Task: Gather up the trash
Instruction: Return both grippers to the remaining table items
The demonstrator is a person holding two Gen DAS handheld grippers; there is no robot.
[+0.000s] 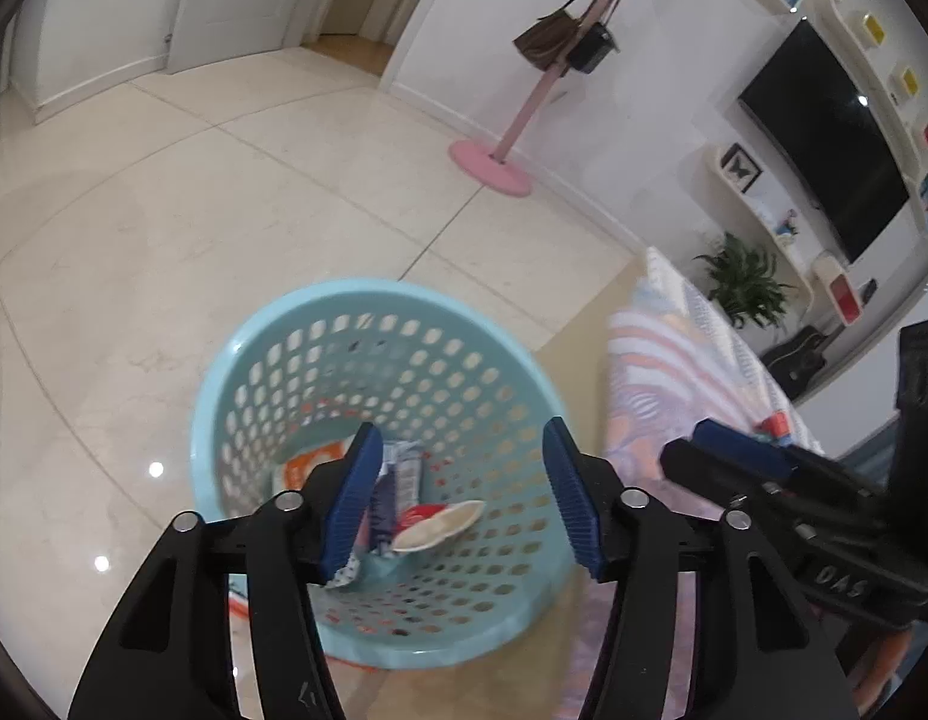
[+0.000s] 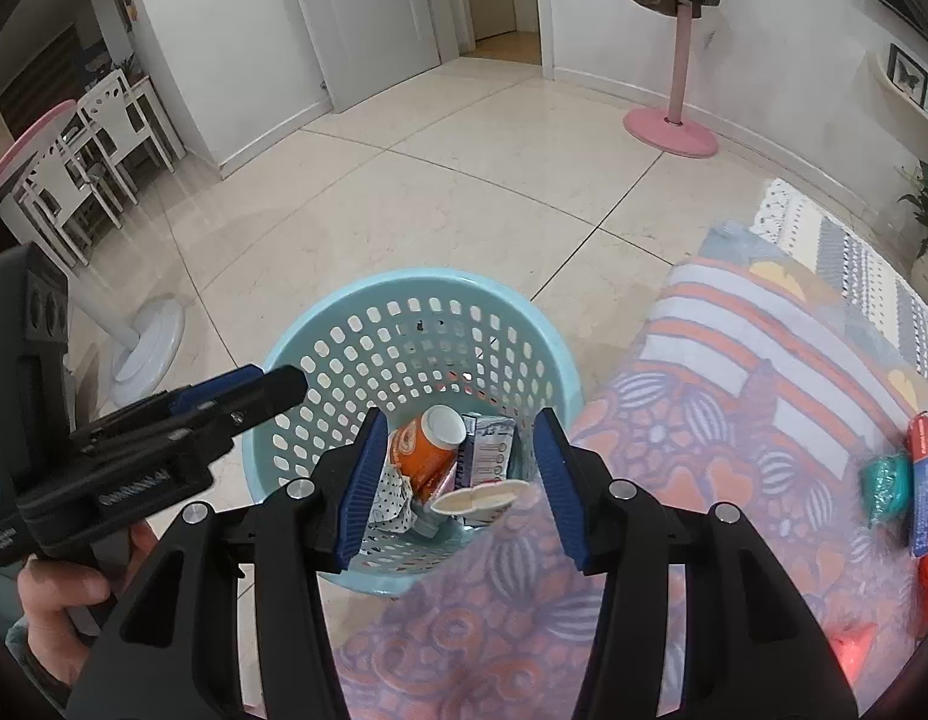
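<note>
Both tongs, left gripper (image 1: 461,495) and right gripper (image 2: 458,480), gape wide and empty over the basket (image 2: 344,312) at lower centre, while remaining trash (image 2: 890,480) lies at right edge, nearer the right one.

My pale turquoise perforated plastic basket (image 2: 416,324) holds an orange-and-white paper cup (image 2: 428,450) and a black-dotted white wrapper (image 2: 392,495), beside a cloth patterned in orange, lilac and white stripes and hearts (image 2: 734,420) on the bench, over cream floor tiles (image 1: 164,210).
</note>
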